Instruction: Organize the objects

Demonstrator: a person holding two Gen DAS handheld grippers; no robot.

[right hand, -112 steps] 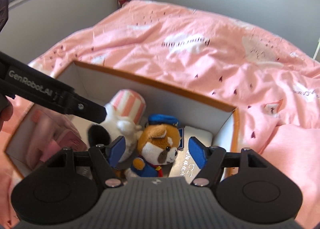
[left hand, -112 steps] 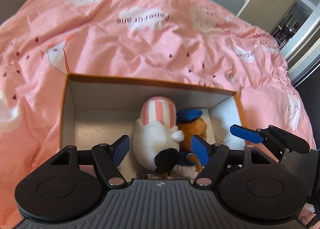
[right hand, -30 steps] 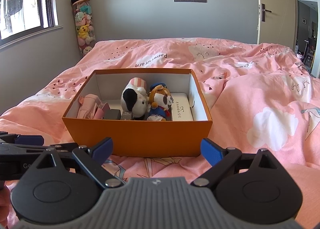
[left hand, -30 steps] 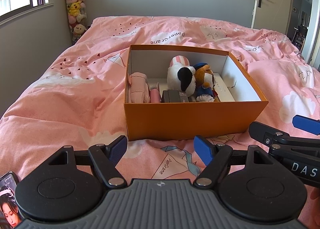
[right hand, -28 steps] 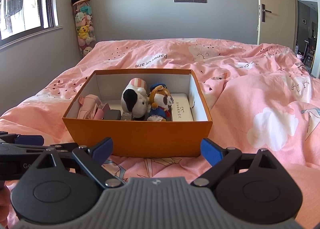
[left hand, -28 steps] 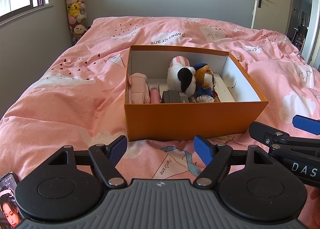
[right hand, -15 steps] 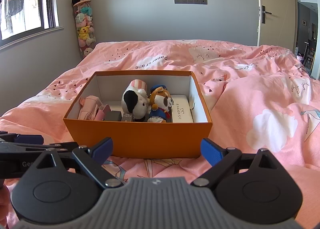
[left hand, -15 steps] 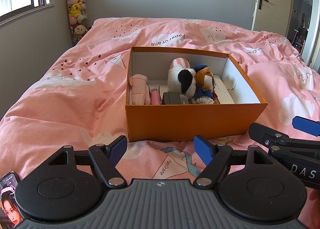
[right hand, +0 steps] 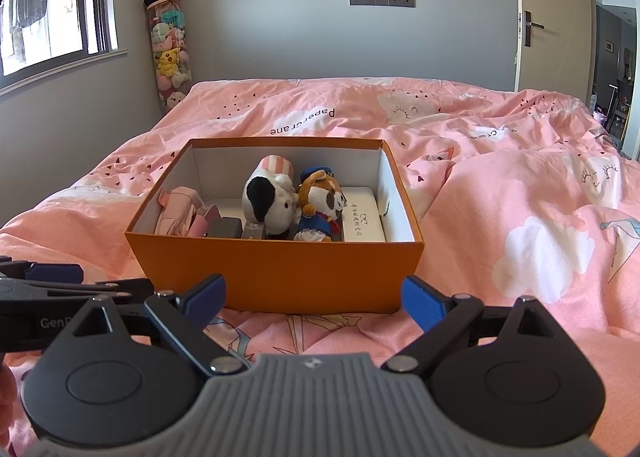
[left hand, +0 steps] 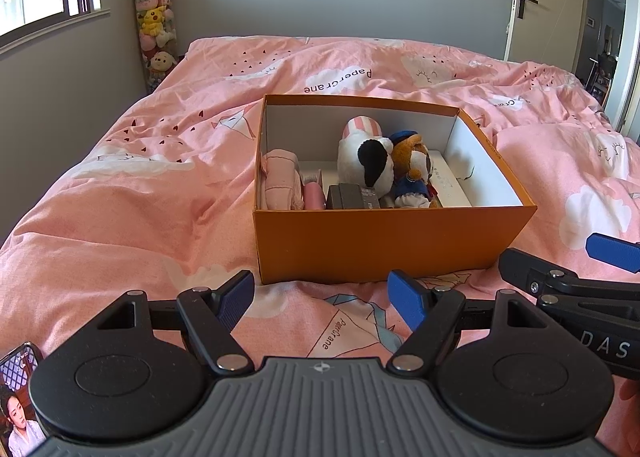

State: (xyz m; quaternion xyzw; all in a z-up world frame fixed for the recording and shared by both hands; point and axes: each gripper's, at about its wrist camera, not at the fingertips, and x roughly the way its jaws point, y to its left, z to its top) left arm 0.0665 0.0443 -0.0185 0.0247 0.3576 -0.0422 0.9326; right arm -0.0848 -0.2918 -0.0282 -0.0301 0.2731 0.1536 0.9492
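Observation:
An orange box [left hand: 376, 245] [right hand: 276, 277] with a white inside sits on the pink bed. In it stand a white plush dog with a black ear and striped hat [left hand: 366, 161] [right hand: 268, 197] and a brown plush in blue [left hand: 414, 173] [right hand: 320, 205]. A pink pouch [left hand: 280, 185] [right hand: 176, 209], a dark case [left hand: 350, 196] [right hand: 226, 227] and a white flat box [left hand: 450, 181] [right hand: 362, 219] lie beside them. My left gripper [left hand: 322, 299] and right gripper [right hand: 314, 297] hang open and empty in front of the box, side by side.
The pink duvet [left hand: 140, 197] [right hand: 520, 197] spreads all around the box. A tall tube of plush toys [left hand: 154, 17] [right hand: 168, 41] stands by the window at the back left. A door [right hand: 552, 13] is at the back right. A phone [left hand: 18, 397] shows at the lower left.
Since 3.7 s ago both grippers have drawn back from over the box to well in front of it. In the last second they have risen slightly; the box's contents have not moved.

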